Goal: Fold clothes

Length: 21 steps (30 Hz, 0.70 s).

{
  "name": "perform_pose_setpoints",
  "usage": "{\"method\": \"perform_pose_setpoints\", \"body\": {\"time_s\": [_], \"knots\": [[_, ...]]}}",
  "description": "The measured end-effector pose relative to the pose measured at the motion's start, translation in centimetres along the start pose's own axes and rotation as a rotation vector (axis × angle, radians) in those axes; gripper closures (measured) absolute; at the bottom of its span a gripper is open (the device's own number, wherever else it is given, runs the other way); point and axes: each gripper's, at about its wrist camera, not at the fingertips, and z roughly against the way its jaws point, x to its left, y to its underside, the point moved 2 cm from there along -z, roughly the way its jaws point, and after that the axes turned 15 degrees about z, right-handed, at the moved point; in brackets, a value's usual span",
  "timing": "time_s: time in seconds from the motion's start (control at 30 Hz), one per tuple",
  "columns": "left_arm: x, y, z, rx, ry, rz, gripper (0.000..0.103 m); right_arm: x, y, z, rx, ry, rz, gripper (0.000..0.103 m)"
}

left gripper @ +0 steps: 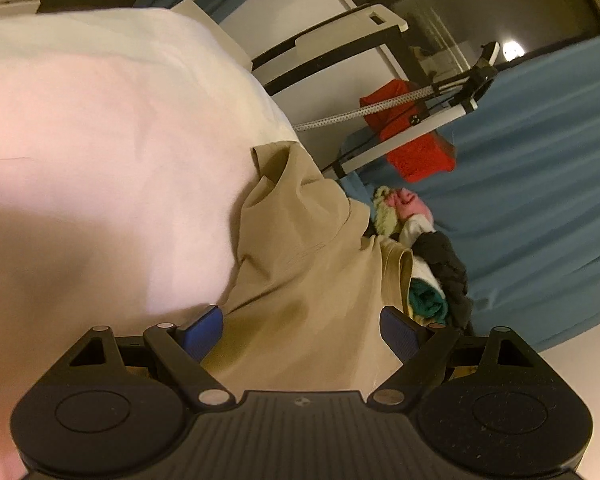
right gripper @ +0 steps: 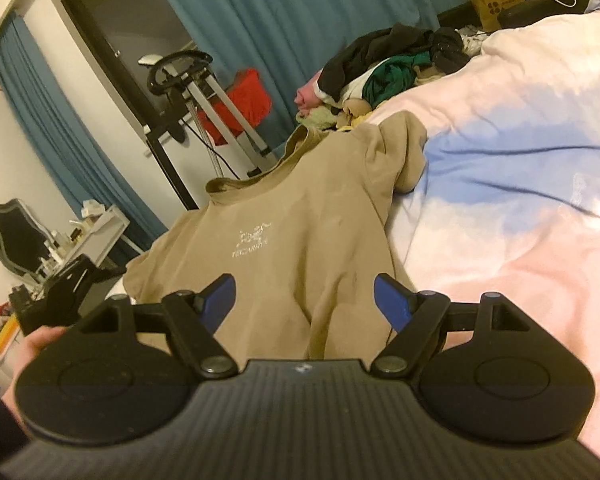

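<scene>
A tan T-shirt (right gripper: 300, 208) with a small white chest logo lies spread on the bed, collar toward the far bed edge, one sleeve bunched at the upper right. My right gripper (right gripper: 304, 300) is open and hovers just over the shirt's lower part, blue pads either side of a fold. In the left wrist view the same tan shirt (left gripper: 300, 272) lies rumpled on the pale cover. My left gripper (left gripper: 302, 330) is open, low over the cloth, with nothing between its pads.
The bed has a pink, white and blue duvet (right gripper: 520, 184). A pile of mixed clothes (right gripper: 388, 64) sits at the far bed edge. Beyond are blue curtains (right gripper: 300, 12), a garment steamer stand (right gripper: 204, 92), a red item (right gripper: 248, 96) and a cluttered desk (right gripper: 72, 240).
</scene>
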Motion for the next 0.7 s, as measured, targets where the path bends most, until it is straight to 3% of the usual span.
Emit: {"method": "perform_pose_setpoints", "body": {"time_s": [0.17,0.37,0.47,0.57,0.7], "knots": [[0.4,-0.8,-2.4,-0.032,0.100,0.109,0.025,-0.1,0.2,-1.8,0.019,-0.019,-0.008,0.025],[-0.3,-1.9,-7.3,-0.027,0.112,0.145,0.028,-0.7,0.9,-4.4,0.058,-0.024,-0.024,0.025],[0.1,-2.5,-7.8,-0.040,0.126,0.183,0.032,-1.1,1.3,-5.5,0.074,-0.025,-0.035,0.025],[0.2,-3.3,-7.3,0.013,0.141,0.131,0.033,-1.2,1.5,-6.5,0.081,-0.023,-0.025,0.025],[1.1,-4.6,-4.9,0.003,0.154,0.086,0.028,-1.2,1.6,-7.4,0.083,-0.020,-0.007,0.023]]}}
